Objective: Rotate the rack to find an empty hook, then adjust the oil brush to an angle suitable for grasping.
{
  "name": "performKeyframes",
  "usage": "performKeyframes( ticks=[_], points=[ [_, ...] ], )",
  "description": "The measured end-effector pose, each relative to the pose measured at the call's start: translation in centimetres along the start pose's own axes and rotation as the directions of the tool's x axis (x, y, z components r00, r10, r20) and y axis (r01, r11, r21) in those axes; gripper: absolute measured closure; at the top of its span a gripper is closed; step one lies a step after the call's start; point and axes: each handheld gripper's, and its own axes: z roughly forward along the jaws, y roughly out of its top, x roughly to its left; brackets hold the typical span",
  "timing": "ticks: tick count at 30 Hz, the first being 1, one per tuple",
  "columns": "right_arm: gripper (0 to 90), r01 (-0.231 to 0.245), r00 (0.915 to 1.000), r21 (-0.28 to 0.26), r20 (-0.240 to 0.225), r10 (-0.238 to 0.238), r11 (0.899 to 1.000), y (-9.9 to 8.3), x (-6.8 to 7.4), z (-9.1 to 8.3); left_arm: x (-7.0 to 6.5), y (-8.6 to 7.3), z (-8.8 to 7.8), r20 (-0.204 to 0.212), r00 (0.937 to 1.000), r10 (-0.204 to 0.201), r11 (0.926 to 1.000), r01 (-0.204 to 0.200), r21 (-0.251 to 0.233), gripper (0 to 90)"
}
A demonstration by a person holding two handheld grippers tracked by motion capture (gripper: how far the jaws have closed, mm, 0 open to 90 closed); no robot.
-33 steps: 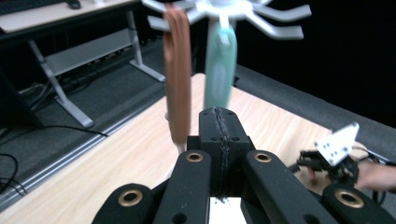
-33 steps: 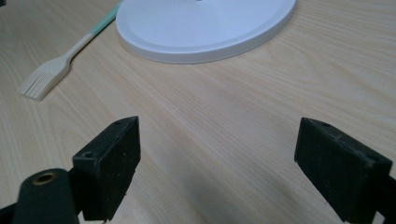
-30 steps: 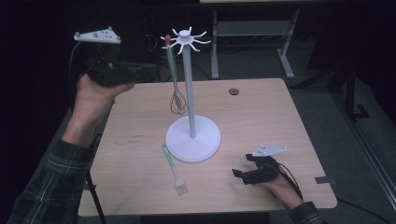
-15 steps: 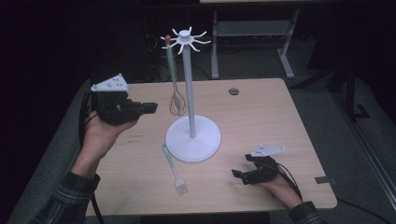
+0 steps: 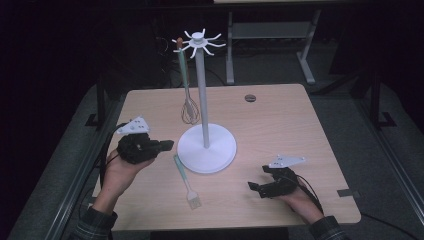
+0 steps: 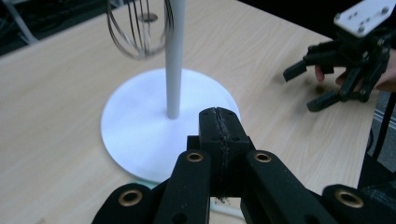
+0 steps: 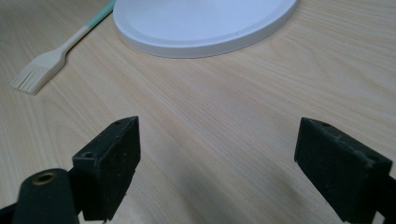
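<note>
Our left fingers (image 6: 218, 128) are pressed flat together with nothing between them, and they point at the white stand (image 6: 170, 126), just short of the rim of its round base. Our right fingers (image 7: 233, 177) stand wide apart and empty, low over bare bench (image 7: 210, 116), with the stand's base ahead of them and the brush (image 7: 46, 63) off to one side. In the high view the left gripper (image 5: 167, 145) has come down since a second ago: then it was raised beyond the bench's left edge, half a second ago it was lower and nearer, and now it sits low at the left side of the bench, level with the base, with the hand (image 5: 117, 172) under it. The right gripper (image 5: 256, 187) and its hand (image 5: 300, 197) lie where they were, at the near right of the bench. The brush (image 5: 184, 179) lies flat on the bench just in front of the base, its handle end touching or nearly touching the rim and its bristles toward us; it lies between the two grippers, nearer the left one, and has not shifted. The whisk (image 5: 189, 107) hangs from one arm of the stand's top, wires down beside the pole, as before. A small dark disc (image 5: 250, 98) sits flush in the far part of the bench.
</note>
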Motion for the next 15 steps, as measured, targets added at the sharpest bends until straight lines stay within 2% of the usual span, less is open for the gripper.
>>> performKeyframes(
  ticks=[2,6,7,9,10,11,12,13,14,15],
  points=[
    [14.5,0.001,1.0,-0.001,0.001,-0.001,1.0,0.0,0.0,0.0,0.0,-1.2,0.6,-0.003,1.0,-0.009,1.0,0.009,0.0,89.8],
    [14.5,0.001,1.0,0.0,0.002,-0.001,1.0,0.0,0.0,0.0,-0.1,-3.5,1.9,0.009,0.9998,-0.02,0.9993,0.019,0.031,89.6],
    [14.5,0.001,1.0,0.0,0.002,-0.001,1.0,0.0,0.0,0.0,-0.2,-4.0,2.3,0.013,0.9994,-0.032,0.9989,0.031,0.034,86.6],
    [14.5,-0.001,1.0,0.002,0.0,0.001,1.0,0.0,0.1,0.0,-0.3,-5.1,3.1,0.022,0.9994,-0.026,0.9985,0.025,0.049,76.3],
    [14.5,0.001,1.0,0.001,0.0,-0.001,1.0,0.0,0.1,0.0,-0.4,-5.5,3.6,0.026,0.9991,-0.033,0.9978,0.031,0.059,74.0],
    [14.5,0.002,1.0,0.004,0.001,-0.002,1.0,0.0,0.0,0.1,-0.4,-6.0,4.0,0.026,0.9992,-0.032,0.9969,0.03,0.073,63.8],
    [14.5,0.002,1.0,0.004,0.001,-0.002,1.0,0.0,0.0,0.1,-0.5,-6.4,4.5,0.025,0.9989,-0.04,0.9965,0.038,0.074,63.8],
    [14.5,0.005,1.0,0.004,0.0,-0.005,1.0,0.0,0.0,0.1,-0.6,-6.8,5.0,0.027,0.9987,-0.044,0.996,0.042,0.079,59.4],
    [14.5,0.009,1.0,0.002,0.002,-0.009,1.0,0.0,-0.1,0.2,-0.6,-7.1,5.4,0.03,0.9988,-0.038,0.9952,0.035,0.091,54.9],
    [14.5,0.008,1.0,0.003,0.003,-0.008,1.0,0.0,-0.1,0.2,-0.8,-7.5,6.2,0.037,0.9992,-0.015,0.994,0.011,0.109,46.7]
  ],
)
